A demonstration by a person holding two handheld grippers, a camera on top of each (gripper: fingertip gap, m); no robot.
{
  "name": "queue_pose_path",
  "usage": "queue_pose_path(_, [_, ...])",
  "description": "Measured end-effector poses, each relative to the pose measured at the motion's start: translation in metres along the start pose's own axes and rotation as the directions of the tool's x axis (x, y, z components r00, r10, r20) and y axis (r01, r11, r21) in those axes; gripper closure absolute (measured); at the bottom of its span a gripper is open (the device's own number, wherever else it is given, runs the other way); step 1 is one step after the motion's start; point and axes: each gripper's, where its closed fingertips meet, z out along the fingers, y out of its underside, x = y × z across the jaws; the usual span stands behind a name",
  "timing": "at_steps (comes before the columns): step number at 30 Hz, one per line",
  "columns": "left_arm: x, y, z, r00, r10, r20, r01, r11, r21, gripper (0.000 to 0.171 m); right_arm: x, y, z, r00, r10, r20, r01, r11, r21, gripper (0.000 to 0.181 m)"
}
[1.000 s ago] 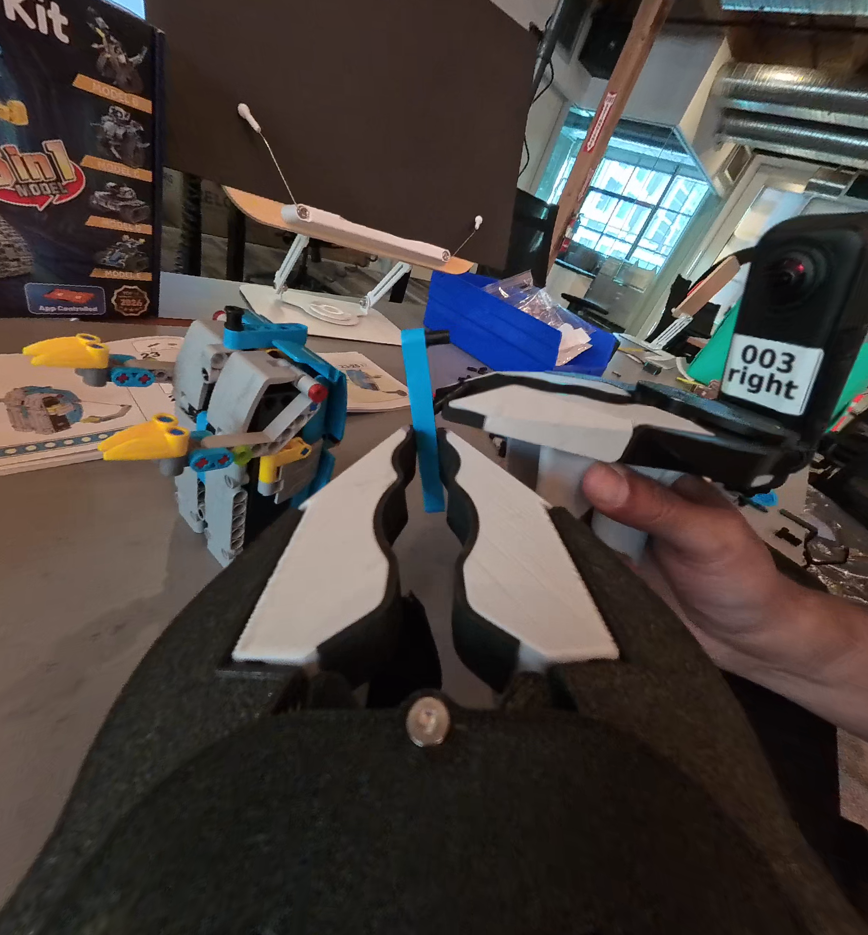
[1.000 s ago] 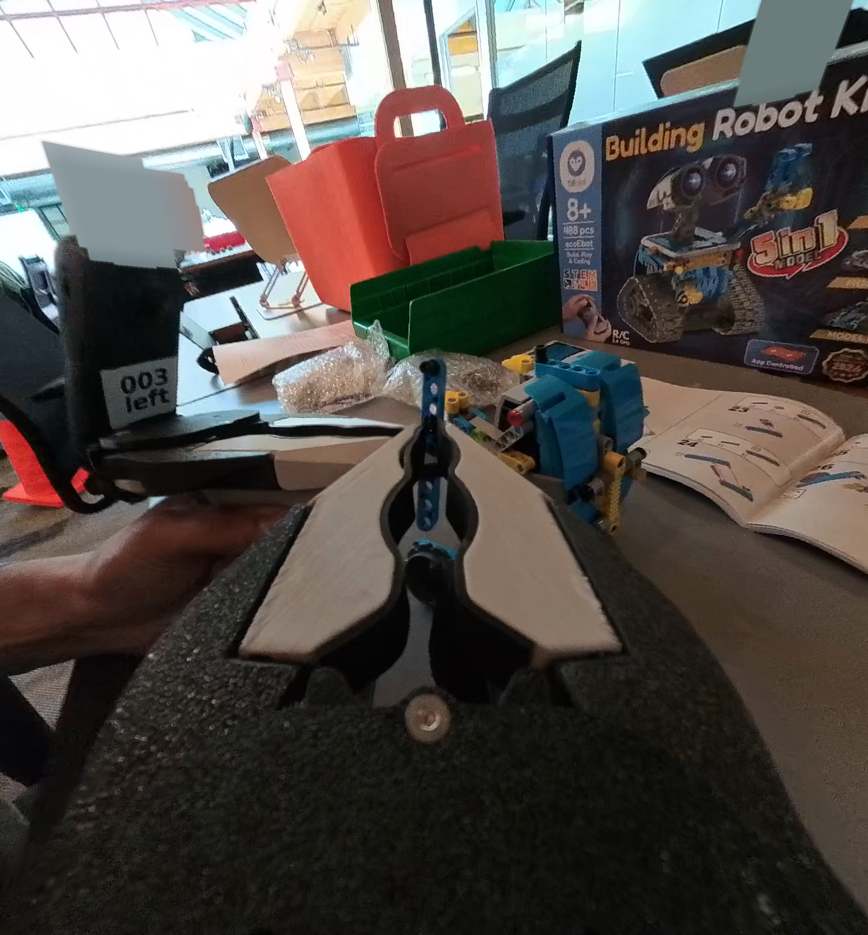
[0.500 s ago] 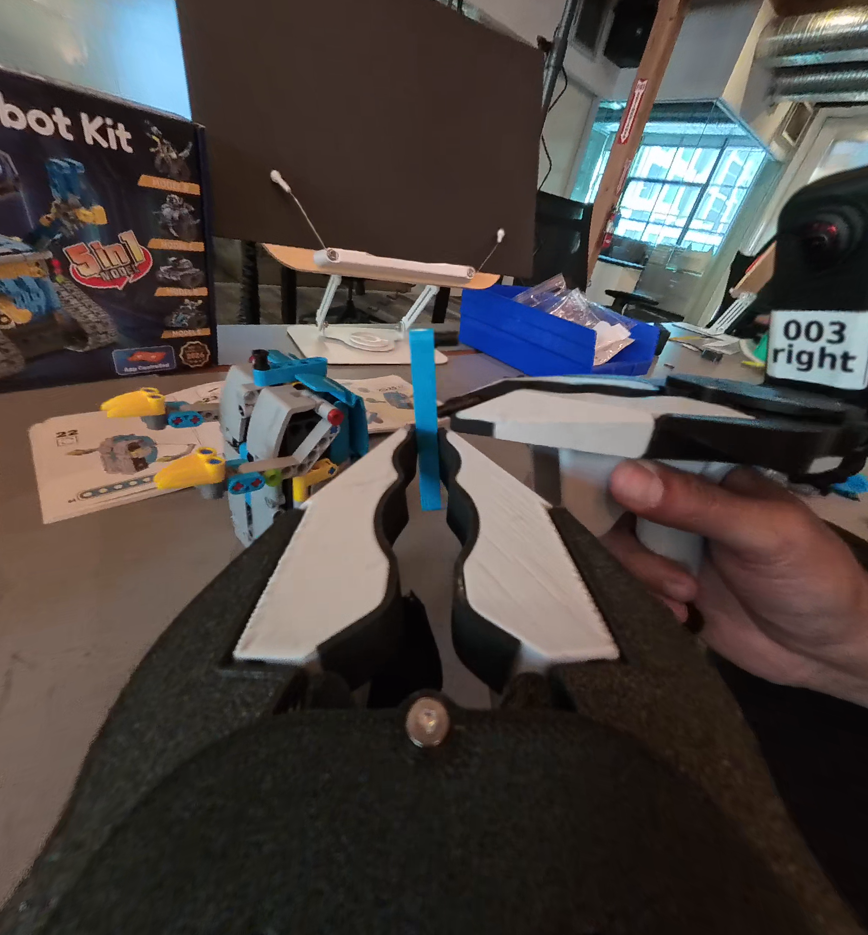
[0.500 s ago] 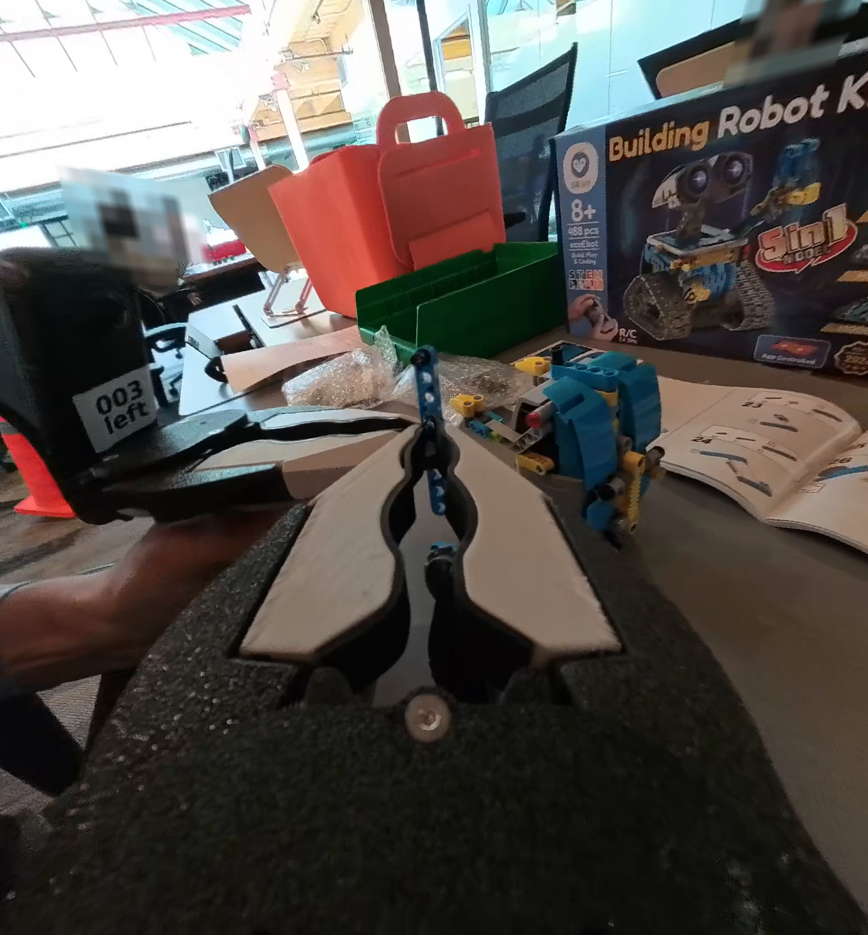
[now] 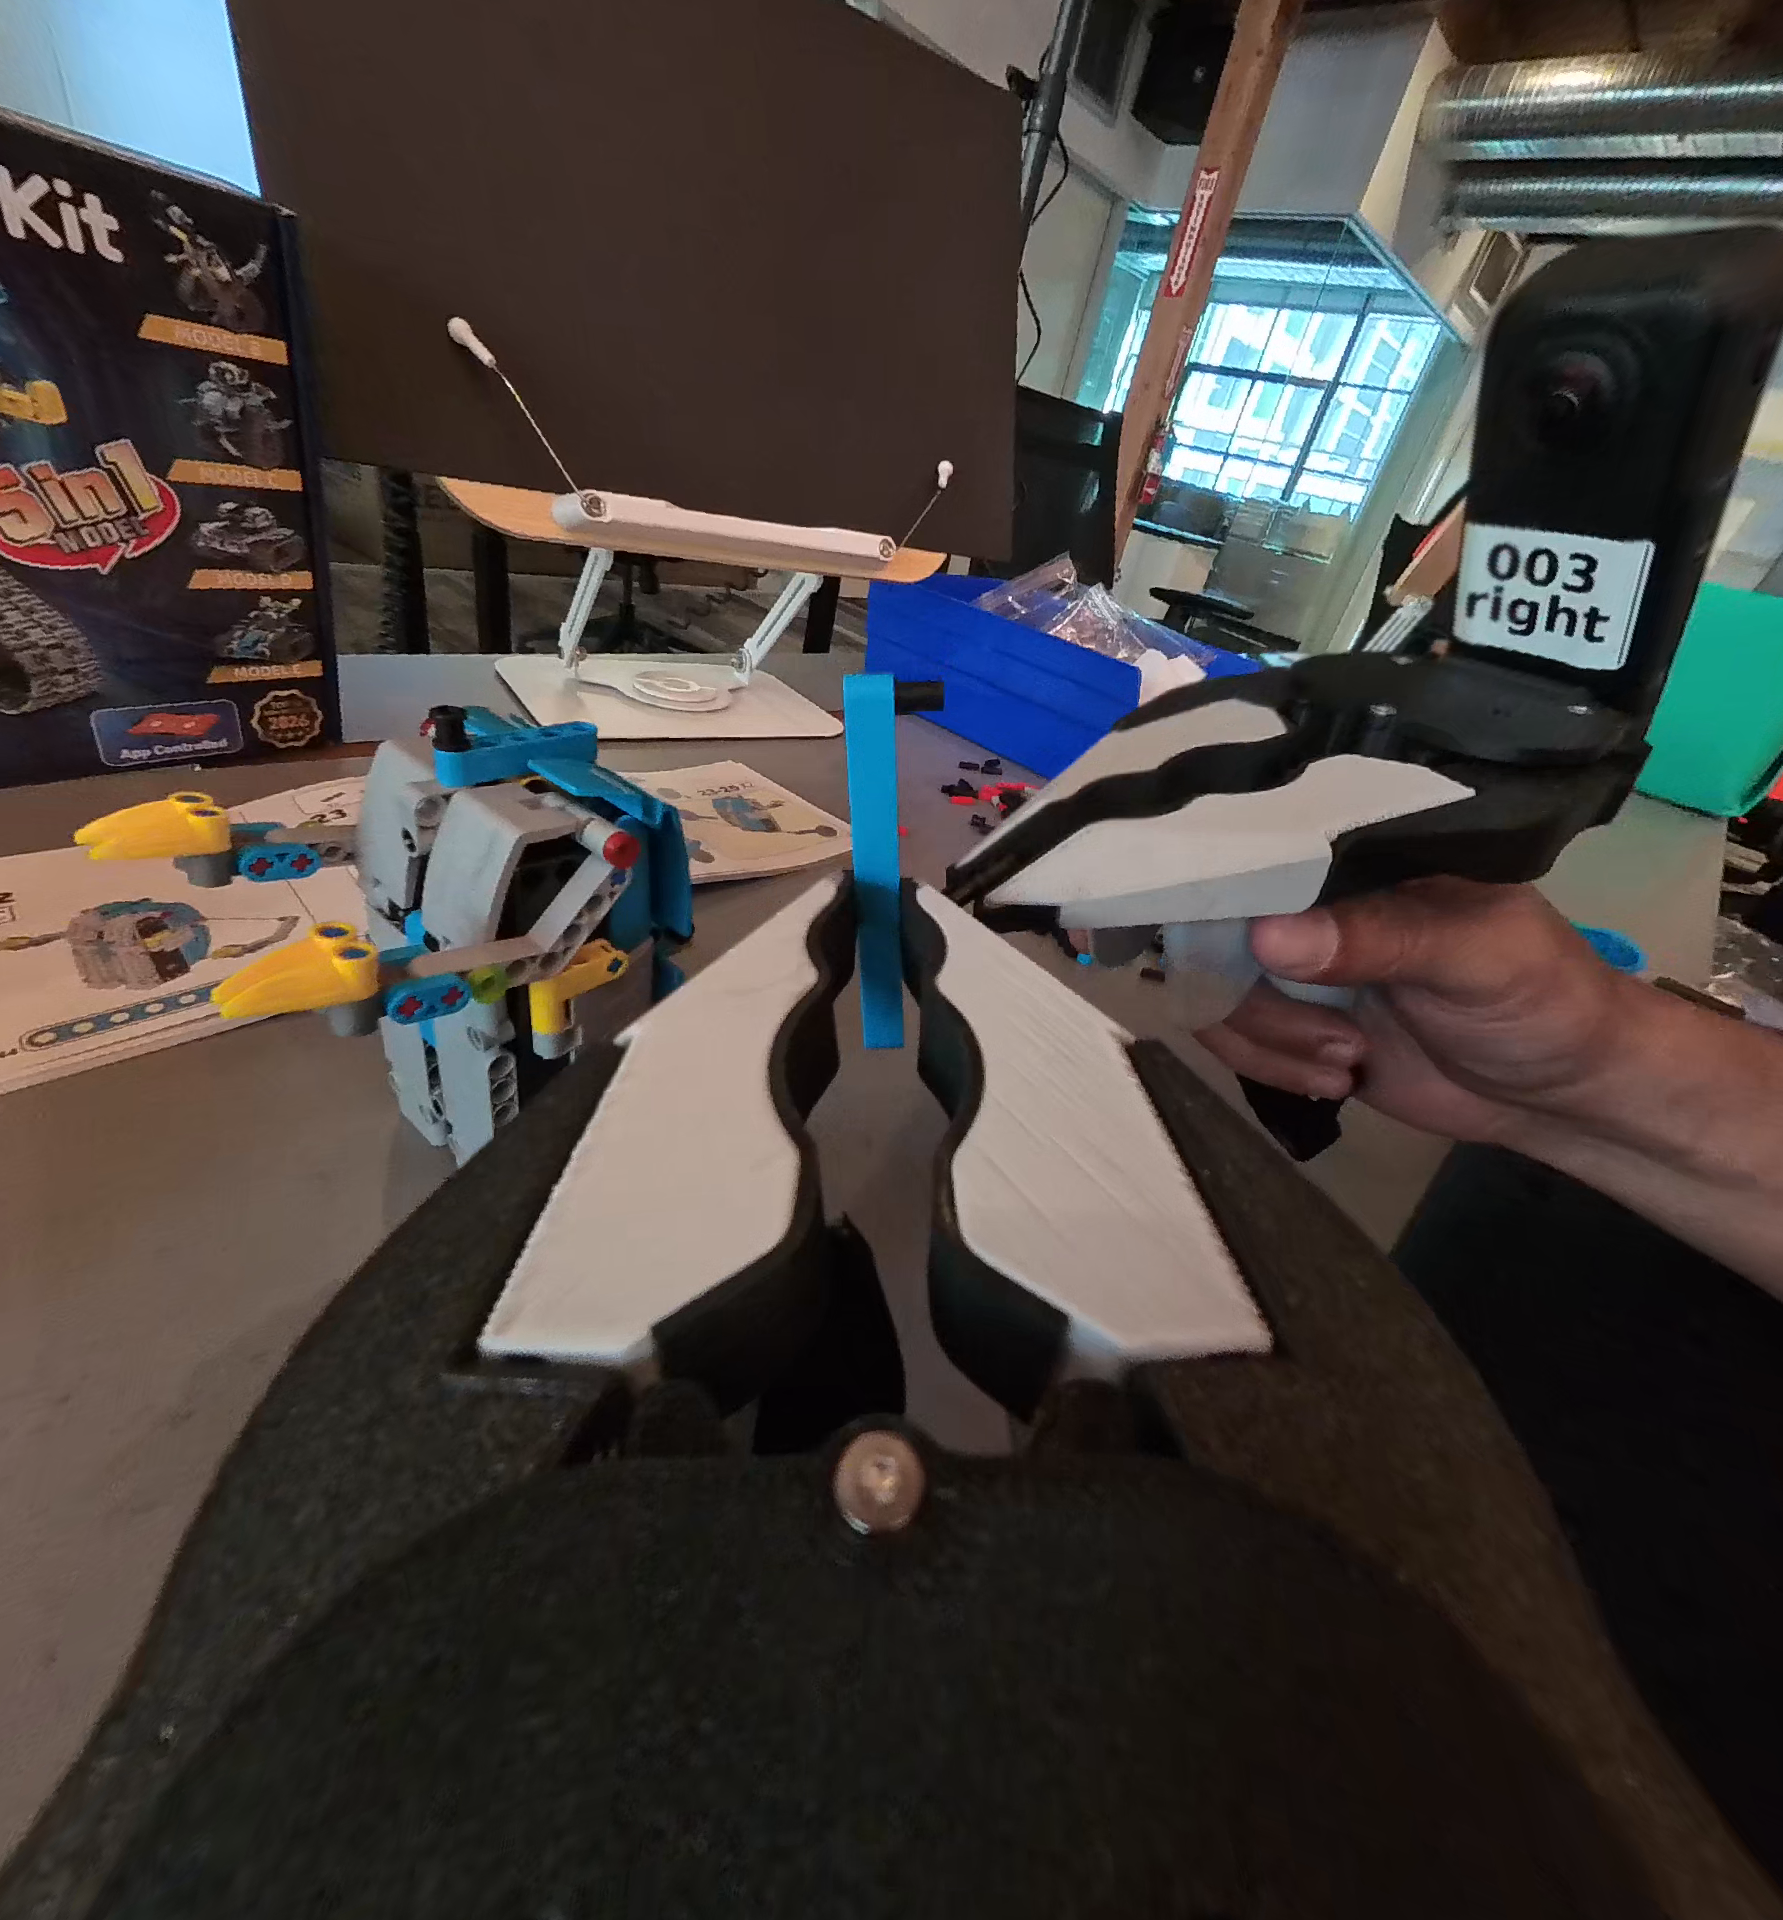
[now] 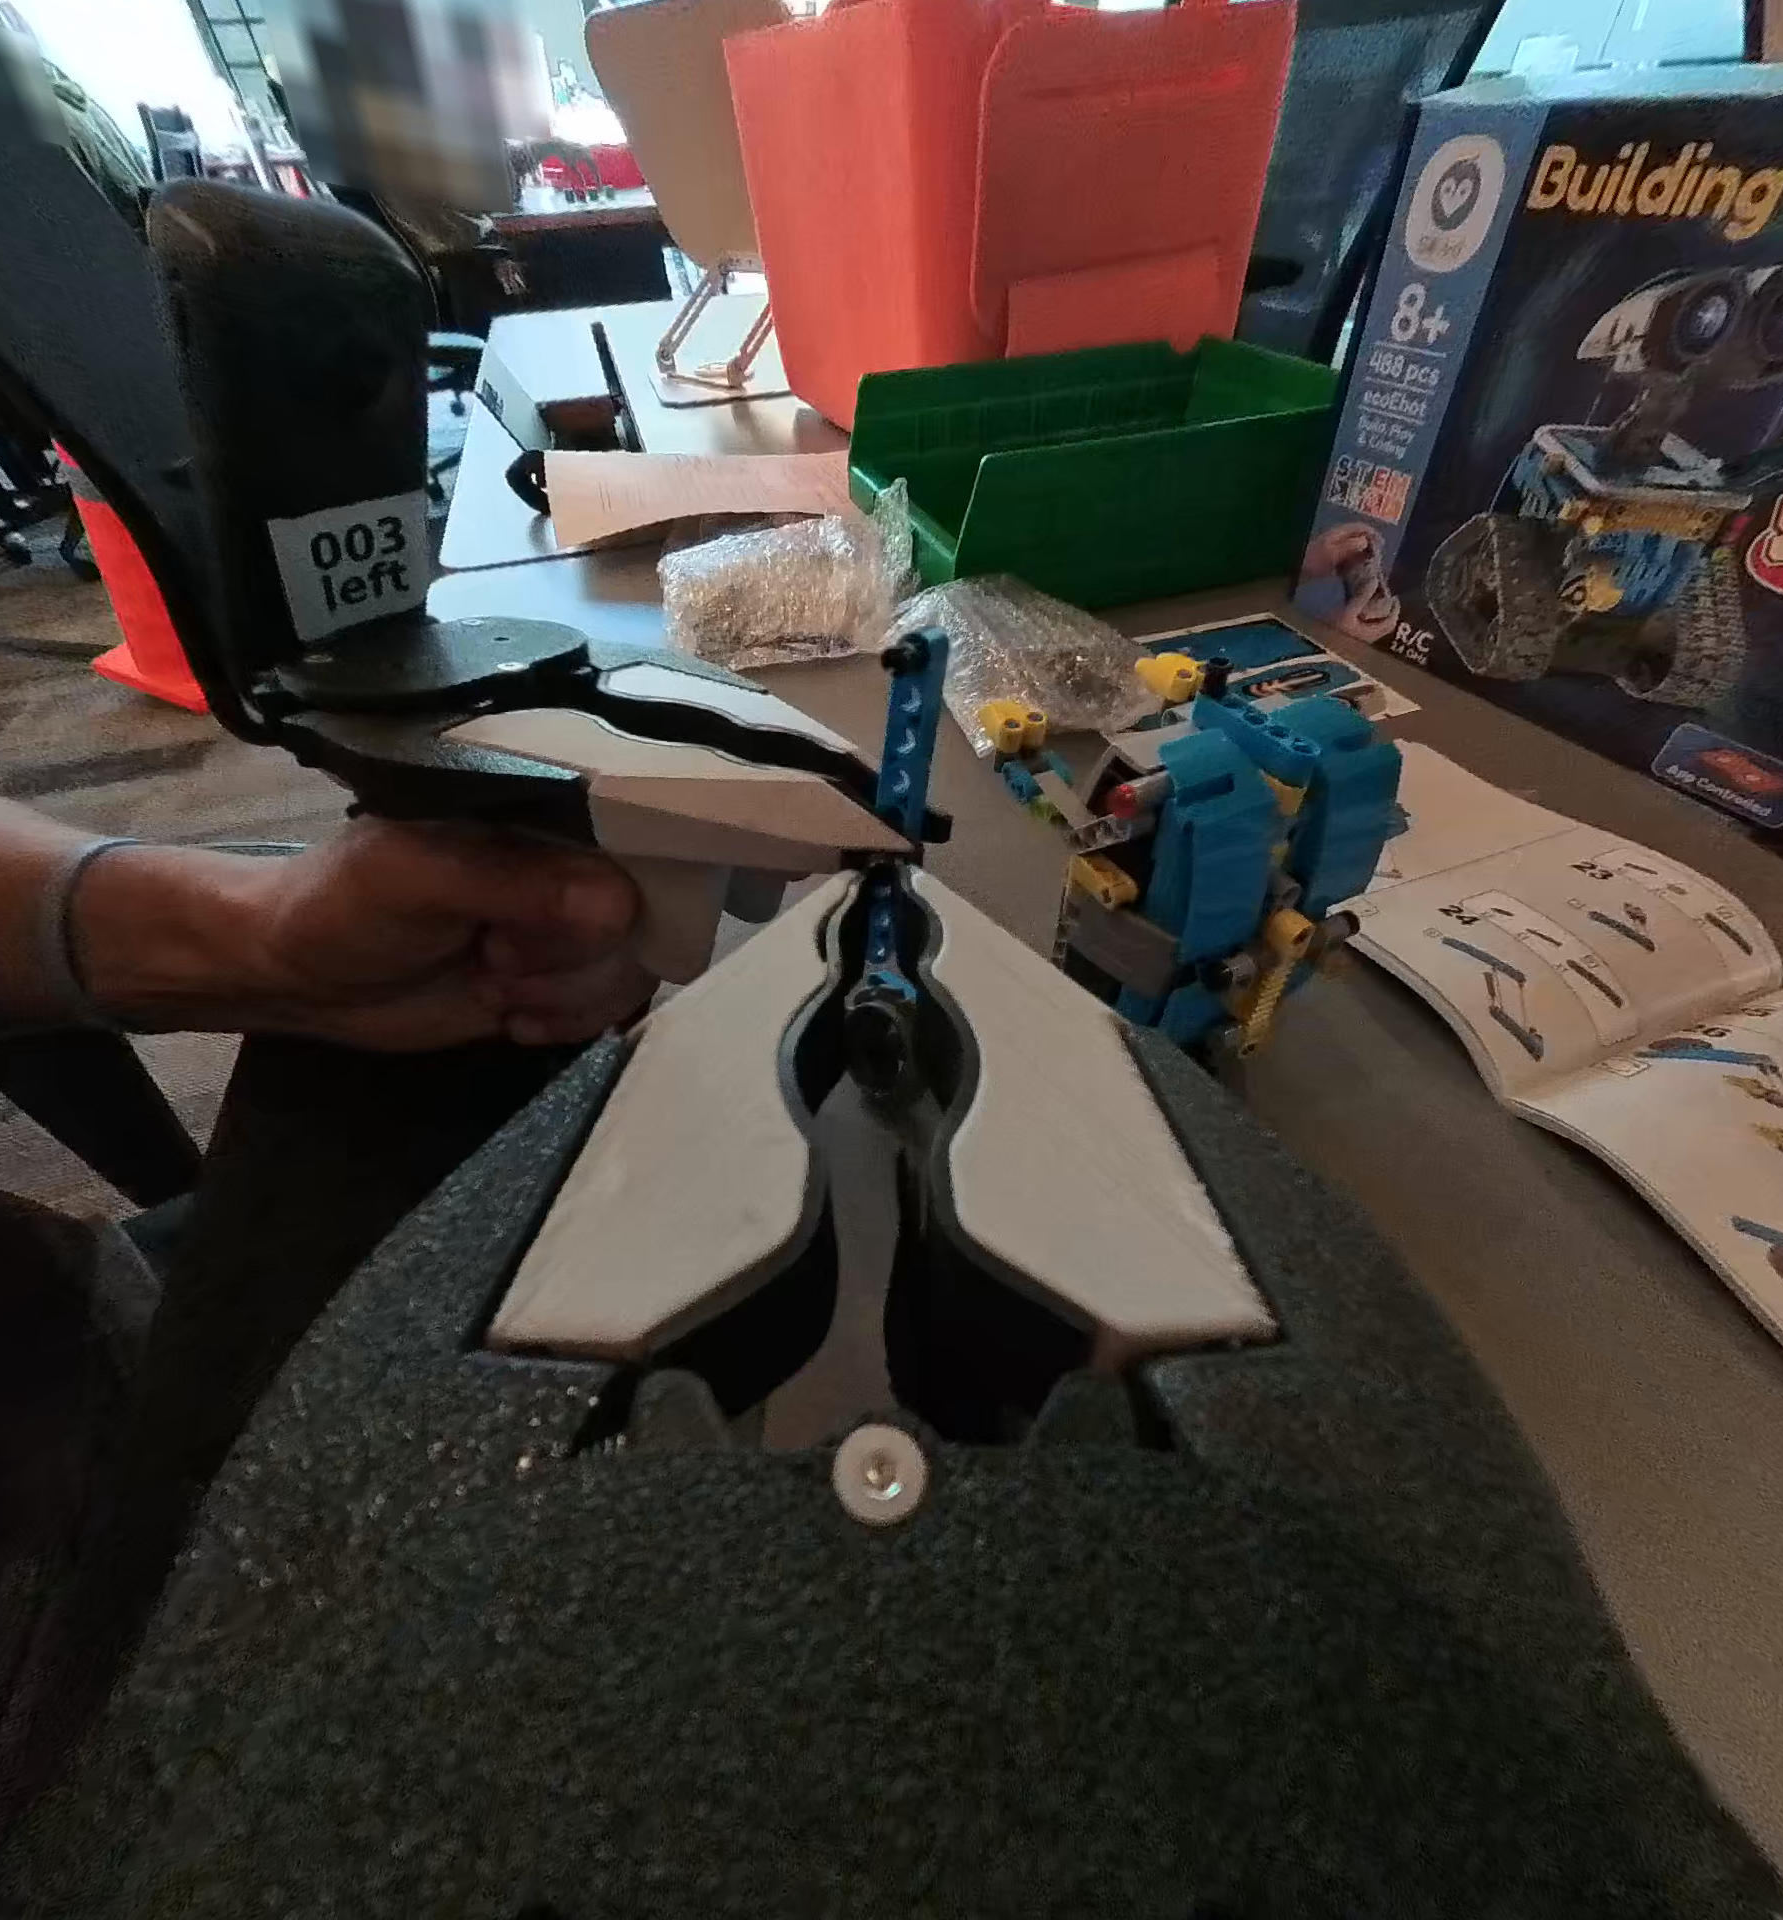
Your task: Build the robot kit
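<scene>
My left gripper [image 5: 874, 894] is shut on a blue beam [image 5: 871, 862] and holds it upright above the table. A black pin [image 5: 913, 694] sticks out of the beam's top towards the right. My right gripper [image 6: 882, 883] has its jaws together, with its tips against the side of the left gripper's tip [image 6: 897, 831], beside the beam [image 6: 908, 727]. In the left wrist view the right gripper [image 5: 965, 885] comes in from the right, held by a hand. A black piece [image 6: 876, 1029] shows through the gap behind its fingers. I cannot tell if it is held.
A partly built blue, grey and yellow robot model [image 5: 513, 914] stands on the grey table [image 5: 139, 1247], left of the beam. Open instruction booklets [image 5: 87, 956], the kit box [image 5: 108, 468], a blue bin [image 5: 991, 665], a green bin [image 6: 1095, 468], bubble wrap [image 6: 773, 592] and an orange bag [image 6: 970, 187] surround it. My left and right fingertips are right by each other.
The right gripper has come down from the top of the beam to the level of the left gripper's tips. The left gripper keeps its hold on the beam.
</scene>
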Motion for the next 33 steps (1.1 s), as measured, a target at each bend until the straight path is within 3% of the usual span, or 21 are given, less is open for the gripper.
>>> queue_pose_path(5, [-0.003, 0.006, 0.002, 0.999, 0.042, 0.035, -0.04, 0.998, -0.038, 0.165, 0.012, 0.012, -0.007, 1.0, -0.009, -0.012, 0.008, 0.997, -0.075, 0.177])
queue_pose_path(7, [-0.001, 0.008, 0.003, 0.997, 0.068, 0.035, -0.066, 0.997, -0.047, 0.165, 0.029, 0.041, -0.021, 1.0, -0.014, -0.005, 0.013, 0.964, -0.265, 0.177])
queue_pose_path(10, [0.006, 0.01, 0.005, 0.993, 0.116, 0.023, -0.115, 0.992, -0.059, 0.165, 0.062, 0.099, -0.067, 0.999, -0.026, -0.033, 0.002, 0.813, -0.582, 0.176])
queue_pose_path(12, [0.01, 0.014, 0.007, 0.992, 0.123, 0.005, -0.123, 0.99, -0.075, 0.164, 0.067, 0.115, -0.1, 0.999, -0.018, -0.033, -0.01, 0.724, -0.69, 0.176])
queue_pose_path(15, [0.009, 0.015, 0.008, 0.994, 0.105, 0.001, -0.105, 0.991, -0.083, 0.165, 0.06, 0.143, -0.159, 0.999, 0.028, -0.043, -0.051, 0.49, -0.87, 0.176])
queue_pose_path(17, [0.007, 0.016, 0.008, 0.996, 0.086, 0.0, -0.086, 0.993, -0.086, 0.165, 0.054, 0.153, -0.184, 0.994, 0.083, -0.07, -0.098, 0.41, -0.907, 0.176])
queue_pose_path(23, [0.005, 0.016, 0.008, 0.997, 0.079, 0.007, -0.078, 0.993, -0.086, 0.164, 0.047, 0.168, -0.205, 0.992, 0.102, -0.067, -0.104, 0.422, -0.901, 0.176])
queue_pose_path(33, [0.006, 0.019, 0.01, 0.996, 0.092, 0.009, -0.09, 0.991, -0.098, 0.164, 0.044, 0.175, -0.207, 0.997, 0.048, -0.059, -0.074, 0.441, -0.894, 0.175])
